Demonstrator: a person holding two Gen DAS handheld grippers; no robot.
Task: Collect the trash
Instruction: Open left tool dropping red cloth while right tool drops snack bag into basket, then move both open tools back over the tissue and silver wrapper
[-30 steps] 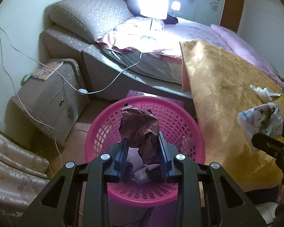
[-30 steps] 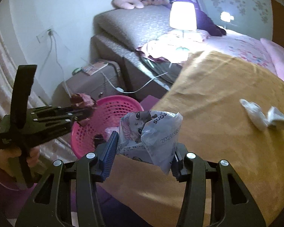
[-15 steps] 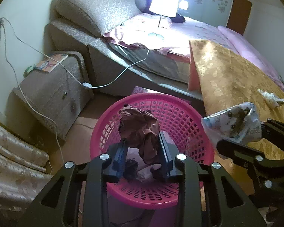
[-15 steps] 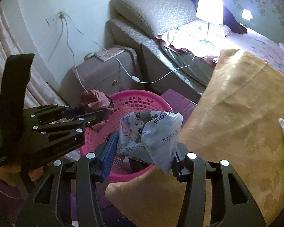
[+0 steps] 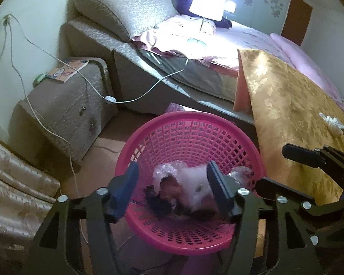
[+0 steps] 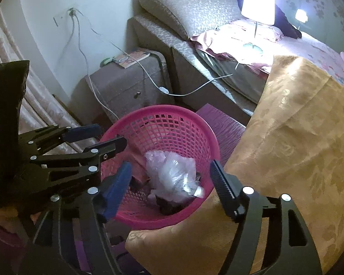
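Both of my grippers have just let go: the brown crumpled paper that my left gripper (image 5: 172,183) was pinching and the printed plastic bag that my right gripper (image 6: 169,183) was carrying are out of the jaws, and both sets of jaws have just been opening. Nothing is between the fingers of either one now; they stand wide apart over the pink basket (image 5: 217,123).

Down inside the basket lies the trash (image 6: 172,174): a pale, crinkled plastic bag on top, with dark crumpled scraps under and beside it. In the left wrist view the heap is blurred, so I cannot pick out each piece there.

My left gripper reaches in over the basket's rim in the right wrist view, and my right gripper shows at the right edge of the left wrist view, just beside the basket.

The basket stands on the floor against the gold bedspread (image 5: 291,105) that hangs over the bed's edge. One white crumpled tissue (image 5: 332,123) lies on that bedspread, well apart from the basket. Farther off are a nightstand (image 5: 66,105) with a book on it, a white cable (image 5: 149,91) and a lit lamp (image 5: 208,2) on the bed.
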